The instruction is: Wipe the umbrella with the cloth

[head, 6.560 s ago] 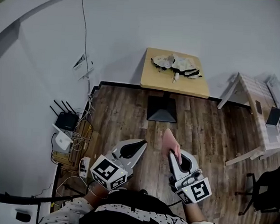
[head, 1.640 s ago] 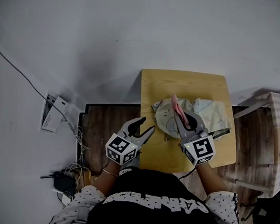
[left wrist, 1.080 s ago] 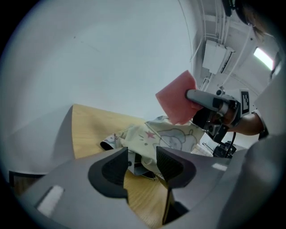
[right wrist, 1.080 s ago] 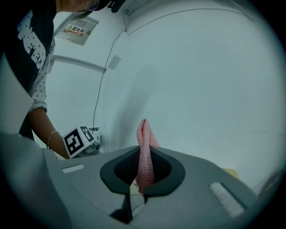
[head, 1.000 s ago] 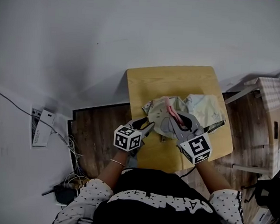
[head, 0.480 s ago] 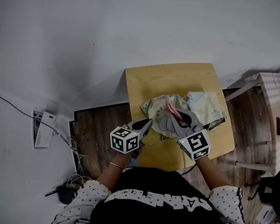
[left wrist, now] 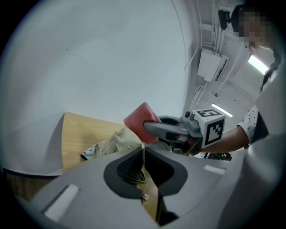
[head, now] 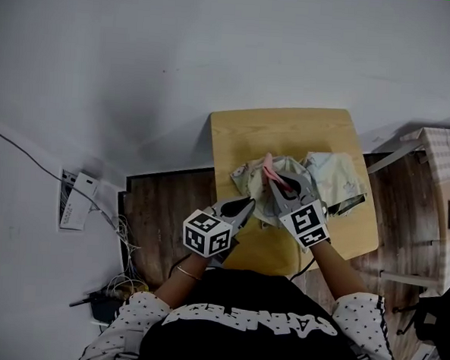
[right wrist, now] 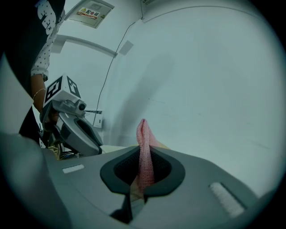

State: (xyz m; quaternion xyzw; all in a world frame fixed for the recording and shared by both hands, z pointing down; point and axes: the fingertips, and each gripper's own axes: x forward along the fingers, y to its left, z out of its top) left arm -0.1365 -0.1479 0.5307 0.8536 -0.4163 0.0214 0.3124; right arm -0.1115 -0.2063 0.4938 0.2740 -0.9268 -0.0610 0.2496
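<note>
The umbrella (head: 333, 173) lay collapsed on the small wooden table (head: 289, 130), its pale printed canopy slumped in a loose heap across the near half. And there went the left gripper (left wrist: 143, 150): its tongs had just been closing and now sat together, apparently pinching a thin sliver of the canopy's near-left edge. The right gripper (right wrist: 143, 154) was clamped firmly on the pink cloth (head: 269, 169). A folded flap of it stood up out of the tongs, over the middle of the canopy and close to the left gripper.

This fabric looked light, thin and floppy, probably slick too. By my reading it would bunch up and skate along under the cloth unless it was held taut. The safest hold seemed to be right at the hem, as the left tongs had it, with the wipe going away from that pinned edge. The cloth itself looked soft and limp, so it called for a deep bite.
</note>
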